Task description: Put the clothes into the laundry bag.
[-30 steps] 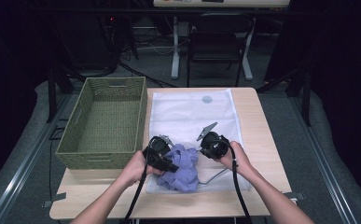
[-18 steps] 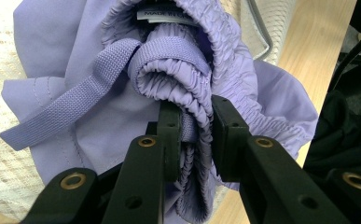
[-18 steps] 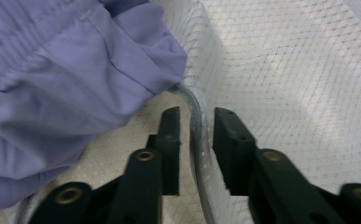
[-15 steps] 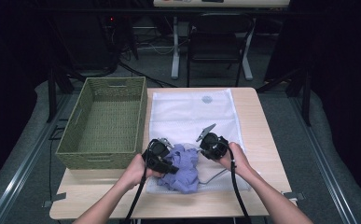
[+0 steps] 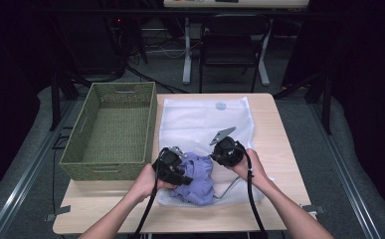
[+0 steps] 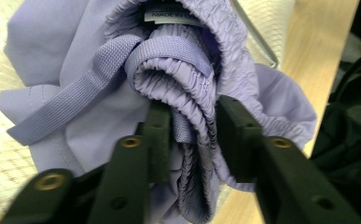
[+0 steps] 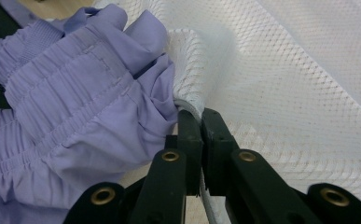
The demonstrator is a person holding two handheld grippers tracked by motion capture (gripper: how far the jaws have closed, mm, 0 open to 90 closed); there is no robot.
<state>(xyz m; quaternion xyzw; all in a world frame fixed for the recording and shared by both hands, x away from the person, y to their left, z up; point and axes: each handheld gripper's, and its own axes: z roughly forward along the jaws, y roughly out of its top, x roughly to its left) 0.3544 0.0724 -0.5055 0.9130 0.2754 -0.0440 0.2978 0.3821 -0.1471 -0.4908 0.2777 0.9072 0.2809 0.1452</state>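
Observation:
A pair of lilac shorts (image 5: 197, 177) lies bunched at the near end of a white mesh bag (image 5: 205, 119) on the table. My left gripper (image 5: 182, 175) reaches in from the left. In the left gripper view the gathered waistband (image 6: 192, 102) sits between the jaws of the left gripper (image 6: 194, 135). These jaws have just been opening, and the fabric rests there loosely. My right gripper (image 5: 215, 155) is at the right of the shorts. In the right gripper view the right gripper (image 7: 200, 126) is shut on the rim of the mesh bag (image 7: 285, 84), beside the shorts (image 7: 85, 107).
A green woven basket (image 5: 111, 169) stands on the left part of the wooden table (image 5: 279, 124), close to my left hand. A chair and desk legs stand on the floor beyond the far edge.

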